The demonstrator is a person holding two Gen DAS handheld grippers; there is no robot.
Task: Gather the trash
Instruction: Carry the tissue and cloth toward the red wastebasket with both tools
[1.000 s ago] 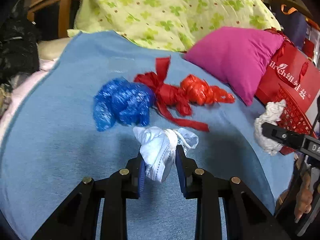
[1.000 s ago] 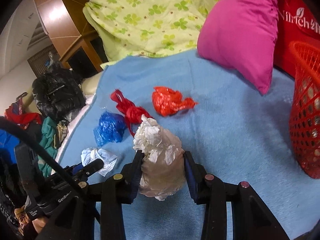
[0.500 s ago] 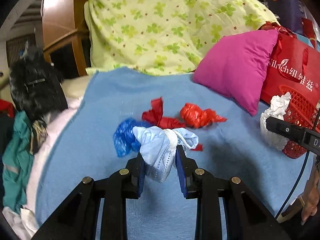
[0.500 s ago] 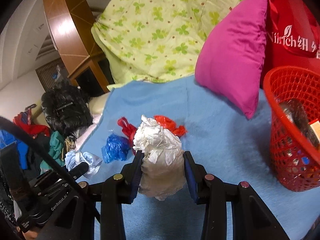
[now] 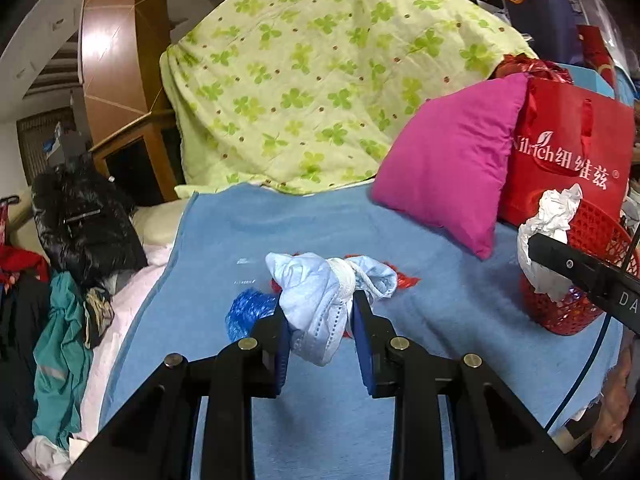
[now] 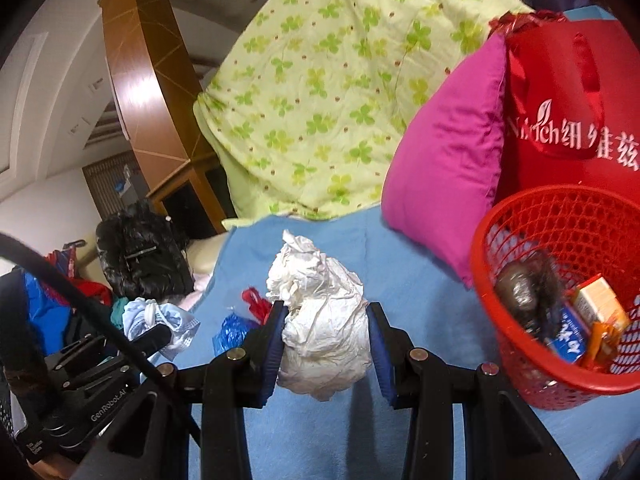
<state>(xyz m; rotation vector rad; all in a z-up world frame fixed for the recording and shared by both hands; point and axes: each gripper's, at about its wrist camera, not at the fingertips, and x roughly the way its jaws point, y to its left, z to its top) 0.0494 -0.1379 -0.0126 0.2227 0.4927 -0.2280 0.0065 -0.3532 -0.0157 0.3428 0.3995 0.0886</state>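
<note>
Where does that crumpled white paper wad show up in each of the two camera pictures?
Left wrist view: crumpled white paper wad at right edge, in front of the red mesh basket.
Right wrist view: centre, clamped in the right hand-held gripper.
Shared landmark: magenta pillow.

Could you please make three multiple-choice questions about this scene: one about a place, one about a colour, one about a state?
1. Where does the red basket stand?
A. on the blue blanket, beside the pink pillow
B. on the floor
C. on the green quilt

2. What colour is the bag left lying next to the red bags?
A. yellow
B. blue
C. black

3. What is the left hand-held gripper doing?
A. open and empty
B. shut on a face mask
C. shut on a bottle

Answers:
1. A: it stands on the blue blanket by the pink pillow.
2. B: the blue bag shows beside the red bags.
3. B: its fingers clamp the face mask.
</note>
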